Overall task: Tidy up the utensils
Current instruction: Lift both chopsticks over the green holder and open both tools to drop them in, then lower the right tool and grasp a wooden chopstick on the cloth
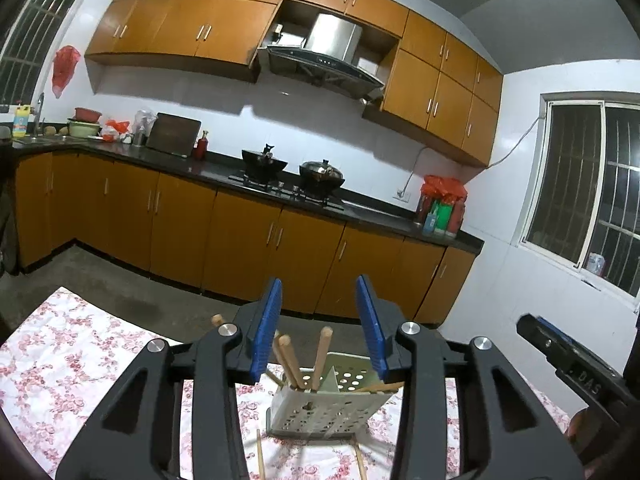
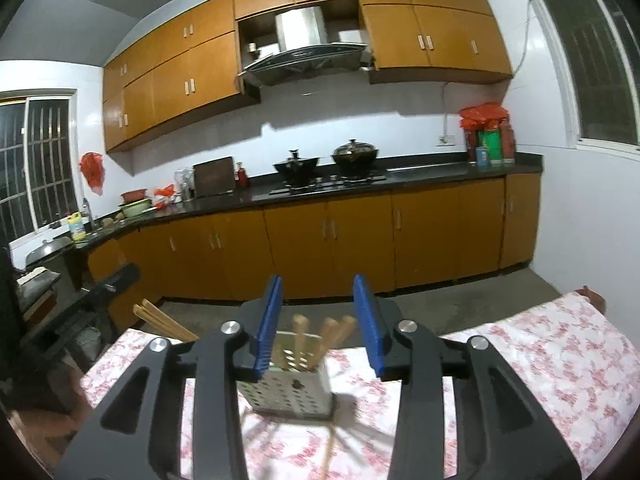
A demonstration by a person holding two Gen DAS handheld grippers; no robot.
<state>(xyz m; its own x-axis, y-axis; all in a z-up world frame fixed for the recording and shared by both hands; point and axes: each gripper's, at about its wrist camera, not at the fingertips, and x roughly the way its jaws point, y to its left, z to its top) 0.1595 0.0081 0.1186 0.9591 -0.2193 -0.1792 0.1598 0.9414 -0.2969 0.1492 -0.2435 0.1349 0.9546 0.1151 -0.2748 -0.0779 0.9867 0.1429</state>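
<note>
Blue pads line both grippers, and on each the two fingers stand apart with nothing between them. In the left wrist view the left gripper has its jaws moderately spread, pads clear of everything; the right gripper in its own view shows the same gap, also empty and touching nothing.

One perforated metal utensil holder stands on the floral tablecloth. From the left camera it sits at about 6 o'clock of the finger gap, below and beyond the pads. Three wooden handles rise upright from it between the pads, though not touched by them, and a pair of chopsticks leans out over its rim toward 3 o'clock. Two more sticks lie on the cloth nearer the camera, one at 7 o'clock, one at 5 o'clock.

From the right camera the holder is again just below the gap, slightly toward 7 o'clock, with three handles standing in it. A bundle of chopsticks pokes out at 9 o'clock beyond the left pad; their number I cannot tell. One blurred stick lies on the cloth at 6 o'clock.

The right gripper's black body shows at 3 o'clock in the left view.
</note>
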